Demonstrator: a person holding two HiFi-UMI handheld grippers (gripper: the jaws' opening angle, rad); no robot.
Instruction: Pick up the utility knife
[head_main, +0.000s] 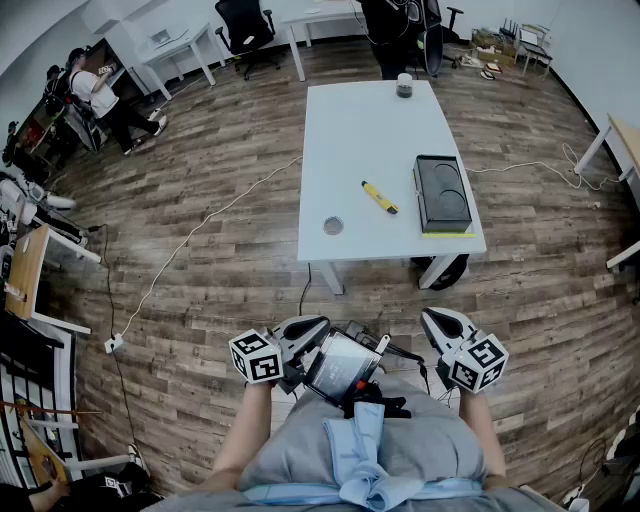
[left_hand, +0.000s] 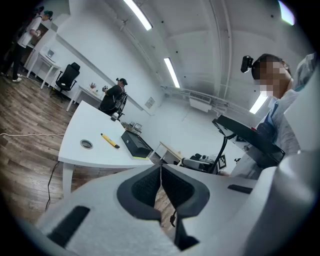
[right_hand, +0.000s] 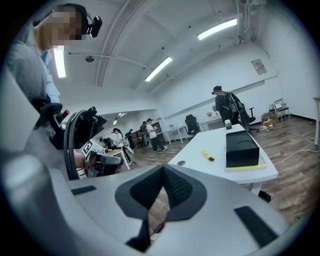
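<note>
Your left gripper (head_main: 303, 328) and right gripper (head_main: 441, 322) are clenched empty, well short of the table's (head_main: 350, 120) near edge. The utility knife (head_main: 379, 197) lies toward its right edge.

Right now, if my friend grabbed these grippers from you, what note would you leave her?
Left gripper: fingers shut, empty.
Right gripper: fingers shut, empty.
Both are held at the person's waist, well short of the white table.
The yellow utility knife lies on the table beside the black case, untouched.
Done: nothing yet.
Left: step closer, open the fingers, pick up the knife.
</note>
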